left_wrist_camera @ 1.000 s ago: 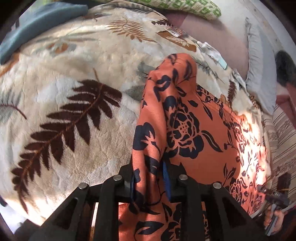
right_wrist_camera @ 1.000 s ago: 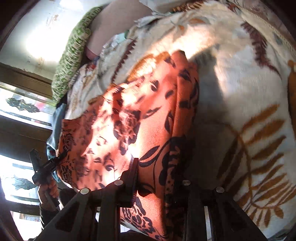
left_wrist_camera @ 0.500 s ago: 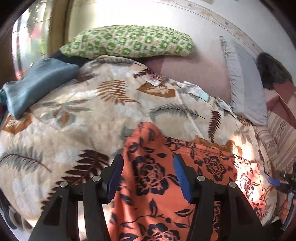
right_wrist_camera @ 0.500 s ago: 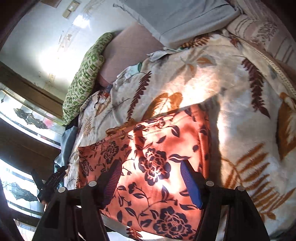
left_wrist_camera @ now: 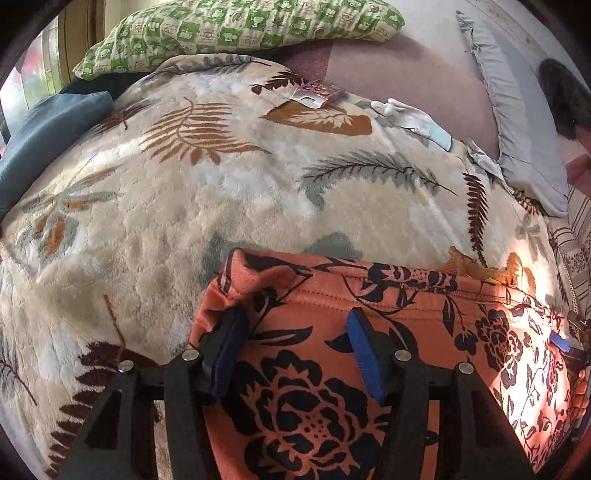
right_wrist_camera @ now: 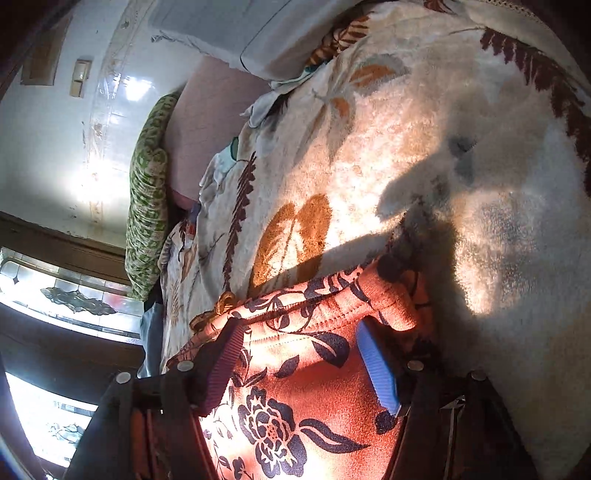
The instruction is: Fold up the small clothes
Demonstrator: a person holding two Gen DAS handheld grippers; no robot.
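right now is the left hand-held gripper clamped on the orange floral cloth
No, the left hand-held gripper stands open, its blue pads apart over the orange floral cloth lying on the blanket.

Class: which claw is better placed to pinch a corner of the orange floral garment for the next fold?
Left claw: its open fingers sit beside the garment's bunched corner.

Sunlit leaf-print blanket [left_wrist_camera: 229, 192] beneath green pillow [left_wrist_camera: 236, 26], white wall [right_wrist_camera: 48, 147].

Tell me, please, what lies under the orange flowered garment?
The orange garment lies flat on the leaf-patterned blanket, which shows all around it. The blanket part beneath it is covered, so anything else there cannot be seen. Both grippers, left and right, are open above it.
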